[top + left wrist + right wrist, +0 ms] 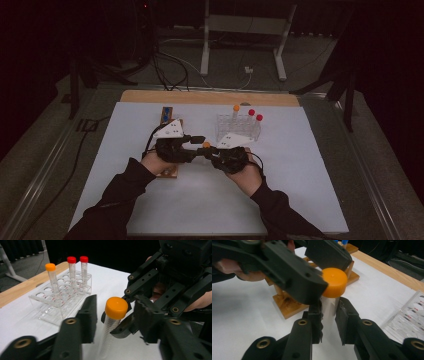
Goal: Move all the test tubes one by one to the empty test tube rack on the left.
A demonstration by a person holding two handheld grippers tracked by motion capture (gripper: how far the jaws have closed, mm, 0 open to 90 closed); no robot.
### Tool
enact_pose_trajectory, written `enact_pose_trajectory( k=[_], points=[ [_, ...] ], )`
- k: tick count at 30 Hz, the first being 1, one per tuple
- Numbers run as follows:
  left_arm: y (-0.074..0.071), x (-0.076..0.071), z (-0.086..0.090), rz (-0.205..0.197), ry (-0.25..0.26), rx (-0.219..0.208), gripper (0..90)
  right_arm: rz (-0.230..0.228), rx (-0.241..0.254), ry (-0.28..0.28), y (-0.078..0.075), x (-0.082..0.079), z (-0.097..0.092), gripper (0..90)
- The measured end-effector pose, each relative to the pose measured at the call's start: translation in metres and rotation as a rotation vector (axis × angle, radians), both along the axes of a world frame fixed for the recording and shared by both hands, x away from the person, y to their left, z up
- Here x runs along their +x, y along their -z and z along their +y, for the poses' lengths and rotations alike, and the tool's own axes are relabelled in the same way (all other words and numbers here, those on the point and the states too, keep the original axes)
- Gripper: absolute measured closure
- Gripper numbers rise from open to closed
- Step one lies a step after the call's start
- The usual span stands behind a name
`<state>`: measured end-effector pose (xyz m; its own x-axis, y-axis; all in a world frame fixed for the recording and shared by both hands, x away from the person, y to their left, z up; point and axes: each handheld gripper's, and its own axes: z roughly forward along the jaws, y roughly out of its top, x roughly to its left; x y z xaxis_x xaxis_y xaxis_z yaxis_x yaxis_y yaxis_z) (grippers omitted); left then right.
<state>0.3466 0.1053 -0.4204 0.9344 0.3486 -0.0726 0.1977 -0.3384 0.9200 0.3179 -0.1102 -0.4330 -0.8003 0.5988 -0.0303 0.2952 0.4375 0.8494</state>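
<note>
The right claw [329,312] pinched a clear tube [329,306] upright above the tabletop [280,195]. The left claw [113,312] seemed pressed around its orange cap [116,307], likely ready for twisting it off.

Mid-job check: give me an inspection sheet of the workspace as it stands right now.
Surface: white sheet over a wooden table, bare at the near edge.
Job's things: orange-capped tube upright between both tools; clear rack holds one orange-capped and two red-capped tubes.
Clutter: wooden stand on the sheet beside the left hand.
Grippers: right tool clamped on the tube's body; left tool has its jaws either side of the cap, contact unclear.
Cables: black leads on the floor behind the table; one cable along the table's left side.
Surroundings: dark room, white frame legs beyond the table.
</note>
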Motion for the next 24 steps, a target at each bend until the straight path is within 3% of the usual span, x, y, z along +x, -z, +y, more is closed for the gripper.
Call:
enact_pose_trajectory(
  k=[6, 13, 17, 24],
  points=[
    [0.001, 0.000, -0.002, -0.010, 0.004, 0.009, 69.6, -0.002, 0.001, 0.000, 0.000, 0.000, 0.000, 74.9],
    [-0.003, 0.001, 0.001, -0.021, -0.008, 0.013, 71.5, 0.015, 0.015, -0.001, -0.001, 0.000, -0.002, 70.3],
    [-0.010, 0.003, 0.009, -0.032, -0.035, 0.004, 71.6, 0.009, 0.025, 0.000, -0.002, -0.001, -0.004, 67.4],
    [-0.026, 0.010, 0.028, -0.060, -0.098, -0.010, 71.6, -0.007, 0.066, 0.015, -0.006, -0.001, -0.011, 53.9]
  ],
)
